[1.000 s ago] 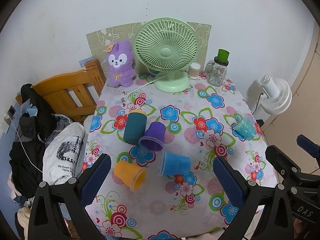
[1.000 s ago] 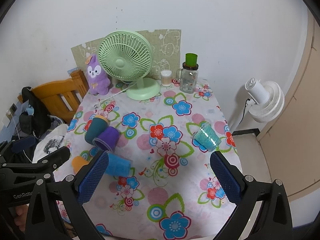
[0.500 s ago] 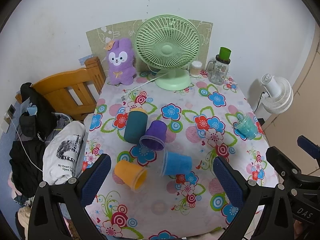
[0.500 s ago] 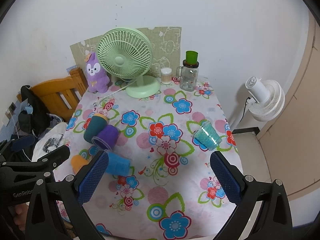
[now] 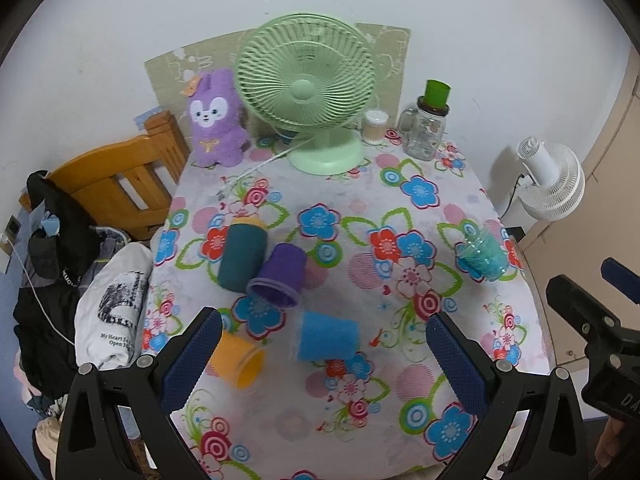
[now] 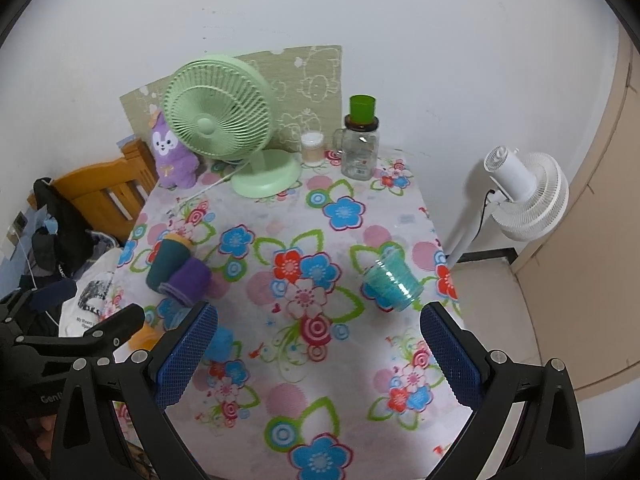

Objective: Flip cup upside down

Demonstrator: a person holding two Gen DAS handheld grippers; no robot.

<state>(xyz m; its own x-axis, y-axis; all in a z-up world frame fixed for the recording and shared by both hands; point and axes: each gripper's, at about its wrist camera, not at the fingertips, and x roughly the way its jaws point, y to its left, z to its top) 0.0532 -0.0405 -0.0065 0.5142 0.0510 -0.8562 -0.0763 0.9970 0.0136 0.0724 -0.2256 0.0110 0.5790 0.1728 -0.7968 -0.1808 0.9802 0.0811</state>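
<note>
Several cups lie on their sides on the flowered tablecloth (image 5: pixel 420 360): a dark teal cup (image 5: pixel 241 257), a purple cup (image 5: pixel 279 275), a blue cup (image 5: pixel 327 336), an orange cup (image 5: pixel 239 363) and, apart at the right edge, a clear teal cup (image 5: pixel 482 255). The clear teal cup also shows in the right wrist view (image 6: pixel 392 281). My left gripper (image 5: pixel 324 354) is open and empty, held above the near table over the blue cup. My right gripper (image 6: pixel 318 346) is open and empty, above the near table, the clear teal cup just ahead of it.
A green desk fan (image 5: pixel 310 92), a purple plush toy (image 5: pixel 216 120), a small jar (image 5: pixel 375 127) and a glass jar with a green lid (image 5: pixel 428 126) stand at the table's back. A wooden chair (image 5: pixel 116 184) with clothes stands left, a white floor fan (image 5: pixel 550 184) right.
Both grippers have moved a little forward toward the table; the cups and the fan look slightly larger. No cup has moved. Both grippers stay open.
</note>
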